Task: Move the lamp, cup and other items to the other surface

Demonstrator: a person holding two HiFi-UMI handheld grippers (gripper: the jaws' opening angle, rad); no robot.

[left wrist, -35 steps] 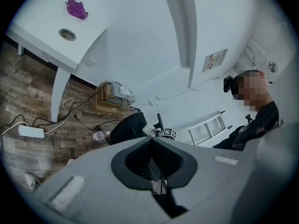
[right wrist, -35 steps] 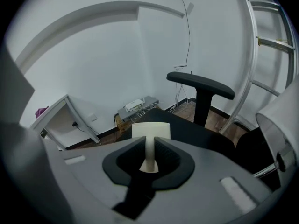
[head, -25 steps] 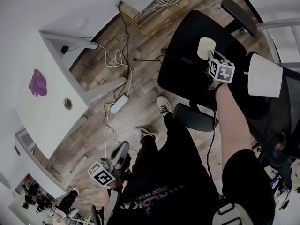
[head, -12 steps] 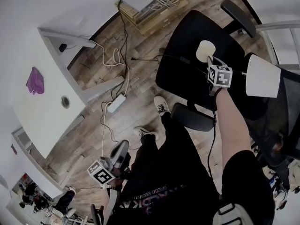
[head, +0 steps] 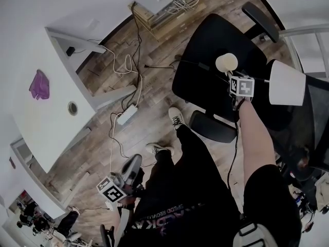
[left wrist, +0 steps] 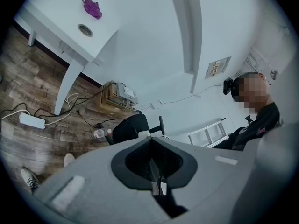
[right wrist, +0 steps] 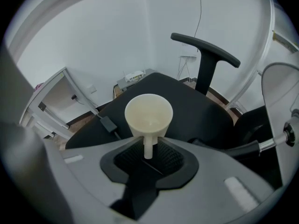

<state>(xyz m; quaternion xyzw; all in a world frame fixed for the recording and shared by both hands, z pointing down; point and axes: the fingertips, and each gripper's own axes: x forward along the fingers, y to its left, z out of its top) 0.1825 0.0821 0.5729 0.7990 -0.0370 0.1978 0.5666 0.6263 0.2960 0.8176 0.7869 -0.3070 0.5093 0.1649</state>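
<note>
1. Cup [right wrist: 148, 115] stands on the chair seat [right wrist: 196, 111], handle between the jaws of your right hand-held gripper [right wrist: 148, 155]; they have just been opening, pads clear.
2. Release seems under way; back straight off the handle.

Looking down on wood-plank floor [head: 154, 122] strewn with cables [head: 138, 55], white desk [head: 46, 112] at nine o'clock, black office chair [head: 203, 50] at one o'clock.

The lamp shade [right wrist: 278, 107] is cut off at right; the purple thing [head: 39, 84] is too small to identify.
</note>
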